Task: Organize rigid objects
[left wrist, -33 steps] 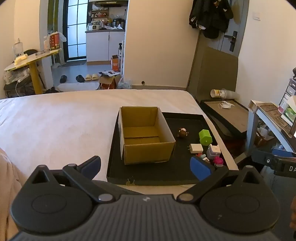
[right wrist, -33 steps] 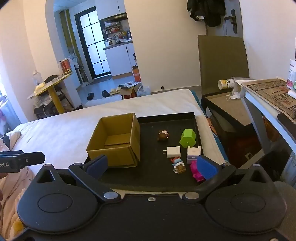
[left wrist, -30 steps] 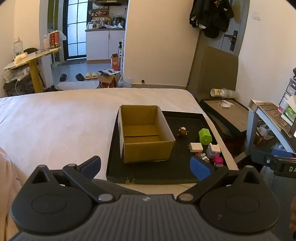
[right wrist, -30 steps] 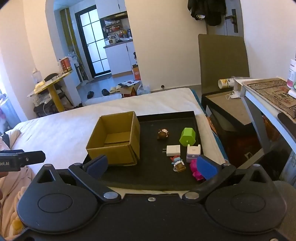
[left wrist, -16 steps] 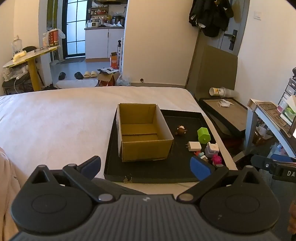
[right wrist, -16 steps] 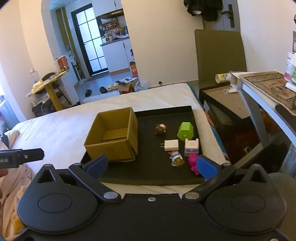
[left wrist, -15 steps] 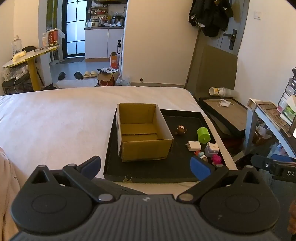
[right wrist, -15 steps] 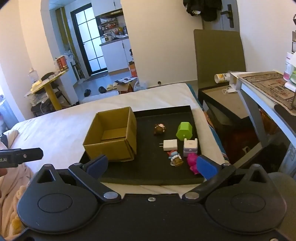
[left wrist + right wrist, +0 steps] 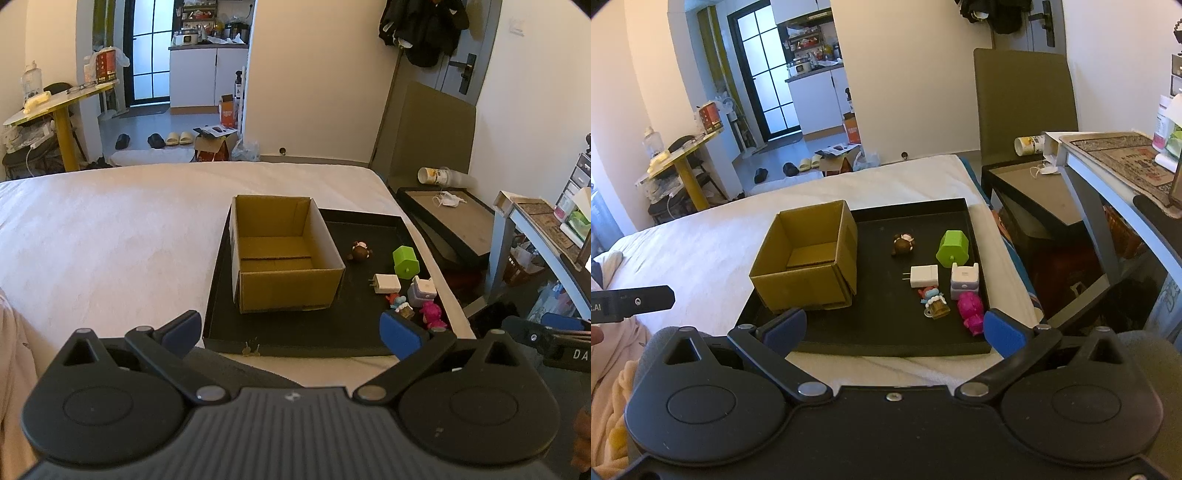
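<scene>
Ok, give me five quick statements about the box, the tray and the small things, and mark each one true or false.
1. The cardboard box has nothing inside it. True.
2. The right gripper is shut on the pink toy. False: its jaws are wide apart and hold nothing; the toy lies on the black tray.
3. The white plug lies between the box and the small white-and-lilac gadget. True.
4. The green block sits on the bed sheet. False: it sits on the tray.
5. The left gripper is open and holds nothing. True.
</scene>
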A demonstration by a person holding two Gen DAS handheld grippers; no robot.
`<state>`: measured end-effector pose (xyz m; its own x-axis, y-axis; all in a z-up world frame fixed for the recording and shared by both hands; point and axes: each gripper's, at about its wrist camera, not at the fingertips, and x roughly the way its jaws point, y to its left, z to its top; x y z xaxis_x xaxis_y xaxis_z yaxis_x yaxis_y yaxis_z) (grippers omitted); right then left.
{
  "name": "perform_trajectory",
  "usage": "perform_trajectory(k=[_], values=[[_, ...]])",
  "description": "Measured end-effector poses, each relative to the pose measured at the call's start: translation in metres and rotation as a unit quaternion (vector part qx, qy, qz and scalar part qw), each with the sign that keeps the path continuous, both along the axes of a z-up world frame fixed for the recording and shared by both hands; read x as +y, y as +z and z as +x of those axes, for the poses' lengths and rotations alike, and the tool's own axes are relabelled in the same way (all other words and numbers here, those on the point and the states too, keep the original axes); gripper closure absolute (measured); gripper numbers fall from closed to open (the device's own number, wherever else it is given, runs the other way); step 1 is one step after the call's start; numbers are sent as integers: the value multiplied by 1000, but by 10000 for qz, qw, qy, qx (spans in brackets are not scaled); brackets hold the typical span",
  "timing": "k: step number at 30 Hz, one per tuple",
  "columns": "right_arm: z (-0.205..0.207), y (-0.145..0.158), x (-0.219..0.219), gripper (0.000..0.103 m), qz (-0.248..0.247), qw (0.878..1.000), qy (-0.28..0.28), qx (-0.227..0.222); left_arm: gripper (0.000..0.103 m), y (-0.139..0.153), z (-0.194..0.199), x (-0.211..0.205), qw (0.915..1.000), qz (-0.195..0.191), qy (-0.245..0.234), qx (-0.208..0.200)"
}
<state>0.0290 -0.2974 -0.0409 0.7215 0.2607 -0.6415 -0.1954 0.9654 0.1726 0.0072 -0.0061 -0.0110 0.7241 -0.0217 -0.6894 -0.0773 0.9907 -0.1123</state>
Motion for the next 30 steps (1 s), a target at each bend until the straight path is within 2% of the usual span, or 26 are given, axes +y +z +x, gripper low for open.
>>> perform_trajectory(k=[30], values=[[2, 4, 1, 0, -24, 10000, 37, 9, 1, -1, 1, 4, 10000, -15, 53, 41]])
